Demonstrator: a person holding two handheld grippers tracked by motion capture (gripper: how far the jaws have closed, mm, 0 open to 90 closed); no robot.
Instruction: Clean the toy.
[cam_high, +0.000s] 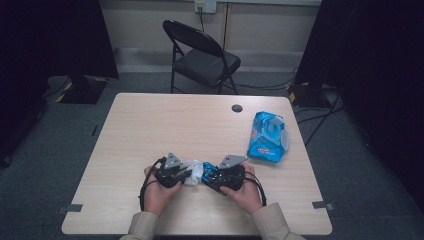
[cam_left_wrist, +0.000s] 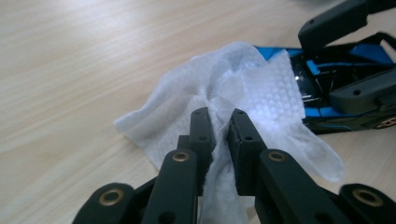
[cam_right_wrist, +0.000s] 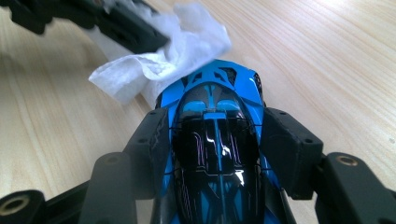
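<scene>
**Toy Car Wiped at the Near Edge of the Tabletop**

A blue packet of wet wipes was seen lying on the right part of the tabletop, well apart from the work, with its lid flap turned open. A round cable hole was set near the far edge, and a black folding chair was stood on the floor beyond. Nothing was placed between the two hand-held grippers and the things they held.

The left hand-held gripper was clamped on a white wipe, its jaws drawn nearly together with the bunched cloth pinched between them. The right hand-held gripper was closed on a blue and black toy car, one jaw pressed to each flank of the body. The car was held near the front middle of the tabletop, just beside the left hand-held gripper, and the wipe was laid against one end of it.

In the high view both hands were shown meeting, with the right hand-held gripper beside the wipe, though the jaws were too small to be judged. In the left gripper view the embossed texture of the wipe and the side of the car were made out. In the right gripper view the glossy roof was shown, with the wipe draped over the far end.
</scene>
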